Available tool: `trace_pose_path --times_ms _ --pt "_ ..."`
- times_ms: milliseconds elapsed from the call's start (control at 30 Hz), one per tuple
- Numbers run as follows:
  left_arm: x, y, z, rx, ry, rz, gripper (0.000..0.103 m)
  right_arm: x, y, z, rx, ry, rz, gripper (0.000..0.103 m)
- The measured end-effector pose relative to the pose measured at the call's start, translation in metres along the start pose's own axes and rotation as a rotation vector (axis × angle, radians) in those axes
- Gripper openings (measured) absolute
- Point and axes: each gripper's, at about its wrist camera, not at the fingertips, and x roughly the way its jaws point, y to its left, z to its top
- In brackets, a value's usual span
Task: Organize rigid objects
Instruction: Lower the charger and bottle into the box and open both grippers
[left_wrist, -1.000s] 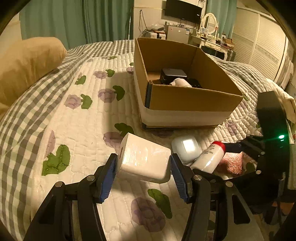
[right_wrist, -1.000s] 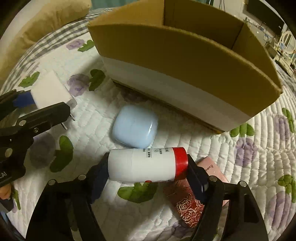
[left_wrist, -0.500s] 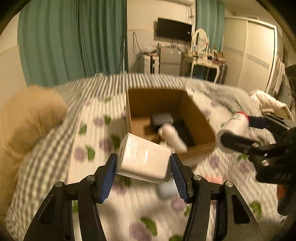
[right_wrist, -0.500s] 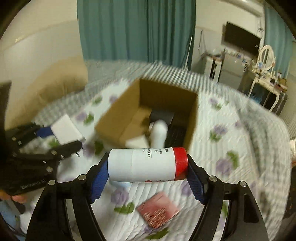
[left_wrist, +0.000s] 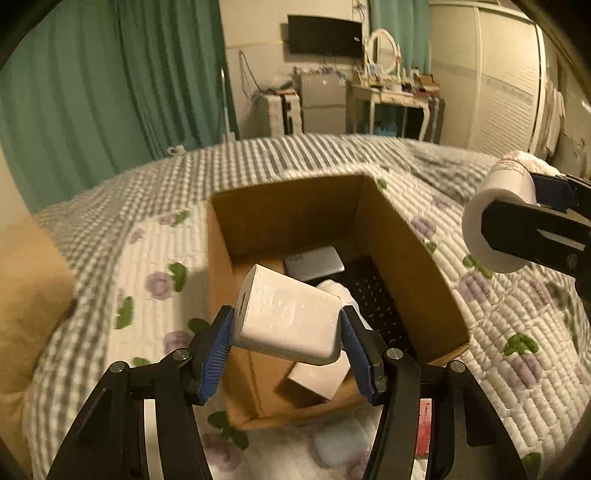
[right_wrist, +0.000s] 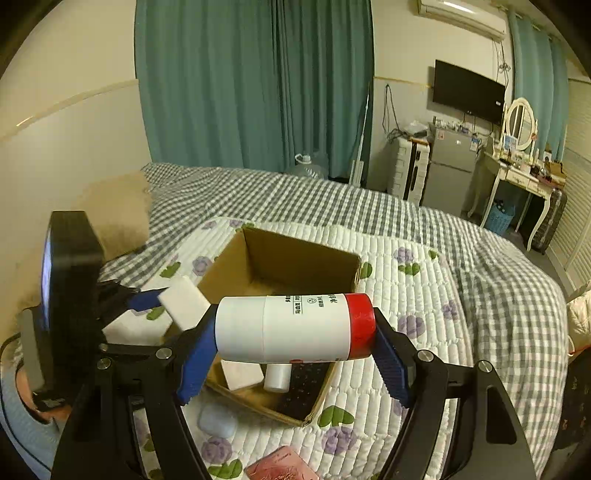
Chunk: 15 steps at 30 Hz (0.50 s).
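Aloft, left hand-held gripper (left_wrist: 287, 334) clamping glossy white charger block (left_wrist: 290, 317), right hand-held gripper (right_wrist: 295, 349) pinching smooth red-capped cylinder (right_wrist: 295, 326), open cardboard box (left_wrist: 406, 258).

A bed (right_wrist: 406, 221) fills the middle of the frame, under a white floral quilt (right_wrist: 413, 295). On the quilt sit an open cardboard box (right_wrist: 295, 258), a pale blue case (right_wrist: 217, 421) at lower left, and a red packet (right_wrist: 280, 465) at the bottom edge.

dim, warm yellowish indoor light in the left view, cooler and brighter in the right. the bedspread (left_wrist: 491, 317) smears with motion blur in the left view. strong fisheye bending and black corners; the box (left_wrist: 406, 258) interior lies in shadow.
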Motion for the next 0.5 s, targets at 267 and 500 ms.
trace_pose_path --times_ms 267,500 --pt "0.037 -0.006 -0.008 0.034 0.060 -0.024 0.061 0.036 -0.019 -0.013 0.030 0.046 0.020 0.076" --pt "0.025 -0.004 0.002 0.020 -0.008 -0.012 0.075 0.042 -0.025 -0.014 0.047 0.047 0.008 0.076"
